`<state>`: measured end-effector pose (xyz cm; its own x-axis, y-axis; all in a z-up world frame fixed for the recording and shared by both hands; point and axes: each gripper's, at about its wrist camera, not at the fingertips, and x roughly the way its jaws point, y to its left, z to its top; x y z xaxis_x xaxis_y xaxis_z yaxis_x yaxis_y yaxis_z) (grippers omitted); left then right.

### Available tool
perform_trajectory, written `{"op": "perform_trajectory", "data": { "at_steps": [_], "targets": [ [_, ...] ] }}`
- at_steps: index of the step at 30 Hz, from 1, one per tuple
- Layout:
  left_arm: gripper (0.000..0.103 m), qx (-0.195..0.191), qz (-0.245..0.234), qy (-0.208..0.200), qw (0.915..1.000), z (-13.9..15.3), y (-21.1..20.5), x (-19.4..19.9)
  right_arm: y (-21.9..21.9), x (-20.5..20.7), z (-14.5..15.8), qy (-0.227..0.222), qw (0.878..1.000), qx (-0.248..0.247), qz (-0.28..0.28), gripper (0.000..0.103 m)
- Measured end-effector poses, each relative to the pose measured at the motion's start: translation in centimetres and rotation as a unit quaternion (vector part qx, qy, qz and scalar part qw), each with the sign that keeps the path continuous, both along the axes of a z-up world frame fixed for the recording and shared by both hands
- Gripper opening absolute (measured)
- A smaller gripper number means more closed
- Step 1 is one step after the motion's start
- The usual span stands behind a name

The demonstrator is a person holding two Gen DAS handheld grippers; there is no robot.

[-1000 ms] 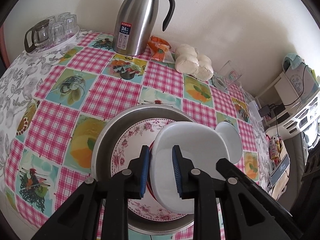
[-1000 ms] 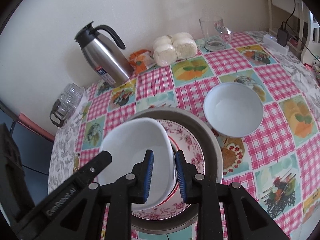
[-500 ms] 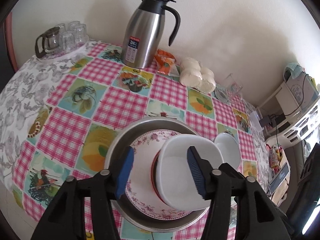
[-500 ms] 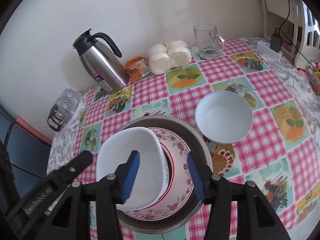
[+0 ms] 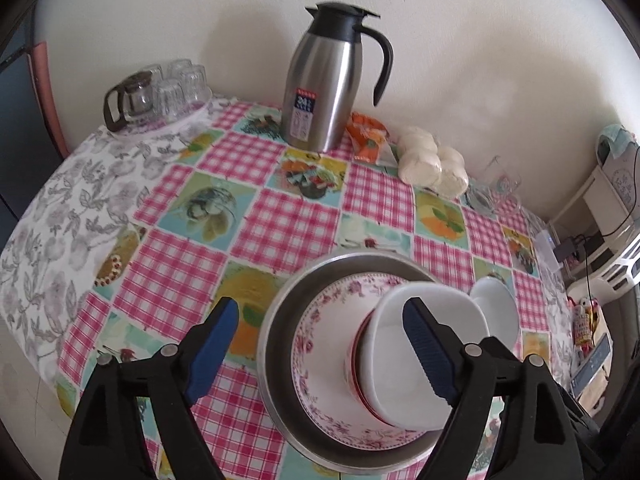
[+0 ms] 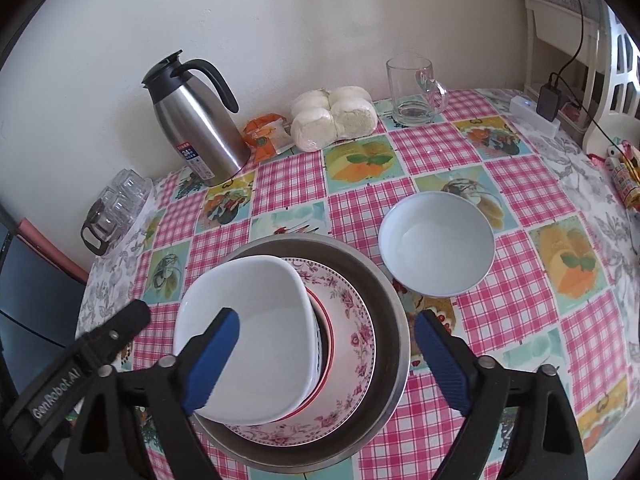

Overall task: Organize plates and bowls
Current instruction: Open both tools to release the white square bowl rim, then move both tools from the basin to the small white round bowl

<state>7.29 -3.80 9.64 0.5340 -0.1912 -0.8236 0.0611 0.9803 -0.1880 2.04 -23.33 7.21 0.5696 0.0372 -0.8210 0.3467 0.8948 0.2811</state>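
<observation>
A white square bowl sits on a red-rimmed bowl, on a pink floral plate, all inside a steel basin. The same stack shows in the left wrist view: white square bowl, plate, basin. A round white bowl stands alone on the tablecloth right of the basin and shows in the left wrist view. My left gripper is open above the stack, touching nothing. My right gripper is open above the stack, empty.
A steel thermos jug, an orange snack packet, wrapped white buns and a glass mug line the wall. A tray of glasses stands at the far left. The table edge curves close on the right.
Both grippers opened wide, let go of the white square bowl on the stack, and pulled back upward and away from it.
</observation>
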Motion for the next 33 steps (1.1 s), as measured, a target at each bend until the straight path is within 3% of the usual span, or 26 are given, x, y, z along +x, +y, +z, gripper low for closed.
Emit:
{"op": "perform_trajectory", "data": {
  "at_steps": [5, 7, 9, 16, 26, 33],
  "targets": [
    [0.085, 0.004, 0.02, -0.008, 0.9998, 0.0, 0.2, 0.0, 0.1, -0.1, 0.3, -0.007, 1.0, -0.008, 0.006, 0.102],
    [0.087, 0.006, 0.024, -0.008, 0.9997, 0.0, 0.2, -0.1, 0.0, -0.1, 0.4, -0.009, 1.0, -0.013, 0.008, 0.103],
    [0.096, 0.009, 0.029, -0.012, 0.9995, 0.0, 0.1, -0.2, -0.2, -0.3, 0.4, -0.011, 1.0, -0.015, 0.007, 0.103],
    [0.096, 0.004, 0.038, -0.026, 0.9989, 0.7, -0.5, -0.8, -1.3, -0.7, 0.8, -0.017, 1.0, -0.021, -0.002, 0.103],
    [0.096, -0.011, 0.006, -0.036, 0.9993, 1.0, -3.3, -1.5, -4.6, -1.6, 0.9, -0.019, 0.999, -0.011, -0.028, 0.103],
    [0.096, -0.039, -0.021, -0.051, 0.9977, 1.3, -6.2, -2.2, -9.4, -3.2, 0.6, -0.016, 0.996, -0.004, -0.083, 0.103]
  ]
}}
